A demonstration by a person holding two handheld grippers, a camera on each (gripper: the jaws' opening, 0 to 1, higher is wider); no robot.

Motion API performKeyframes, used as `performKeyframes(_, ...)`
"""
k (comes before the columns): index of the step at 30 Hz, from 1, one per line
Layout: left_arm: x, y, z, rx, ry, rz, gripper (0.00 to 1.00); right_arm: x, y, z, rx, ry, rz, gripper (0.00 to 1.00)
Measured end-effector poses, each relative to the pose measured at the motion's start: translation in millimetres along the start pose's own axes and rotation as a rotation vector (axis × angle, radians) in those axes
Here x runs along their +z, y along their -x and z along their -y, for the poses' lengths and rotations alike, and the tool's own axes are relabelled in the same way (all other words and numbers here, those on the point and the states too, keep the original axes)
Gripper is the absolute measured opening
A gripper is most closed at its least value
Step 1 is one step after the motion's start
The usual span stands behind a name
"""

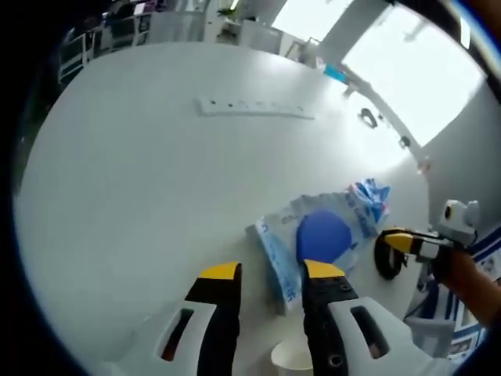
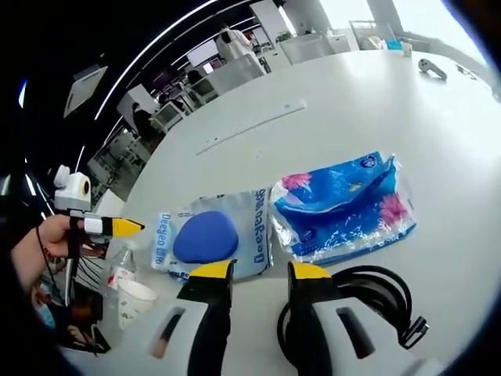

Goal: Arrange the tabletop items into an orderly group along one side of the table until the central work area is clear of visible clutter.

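A pale blue tissue pack with a dark blue oval lies flat on the white table. Beside it is a crinkled blue flowered packet. A black coiled cable rests near both. My left gripper hovers open just short of the tissue pack's edge, with nothing between its jaws. My right gripper is open too, above the table in front of both packs. Each gripper appears in the other's view, the right gripper and the left gripper, held by a hand.
A white paper cup and a clear plastic bottle stand close to the left gripper. A long white power strip lies farther out on the table. A small grey object sits far off. Office desks lie beyond.
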State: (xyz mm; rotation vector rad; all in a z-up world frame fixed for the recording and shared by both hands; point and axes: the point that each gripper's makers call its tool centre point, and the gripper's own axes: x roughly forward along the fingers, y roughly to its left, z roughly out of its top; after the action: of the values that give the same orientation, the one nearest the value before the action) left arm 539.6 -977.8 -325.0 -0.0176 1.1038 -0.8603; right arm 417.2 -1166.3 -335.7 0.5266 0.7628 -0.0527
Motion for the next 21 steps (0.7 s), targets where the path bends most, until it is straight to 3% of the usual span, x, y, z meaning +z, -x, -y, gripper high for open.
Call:
performKeyframes(6, -0.7, 7, -1.6, 0.003, 0.004, 0.014, 0.28, 2.7, 3, -5, 0.013, 0.024, 0.002, 0.28)
performKeyframes(21, -8.9, 34, -4.6, 0.004, 0.034, 0.074, 0.37, 6.4, 6, -35, 0.125, 0.087, 0.002, 0.36)
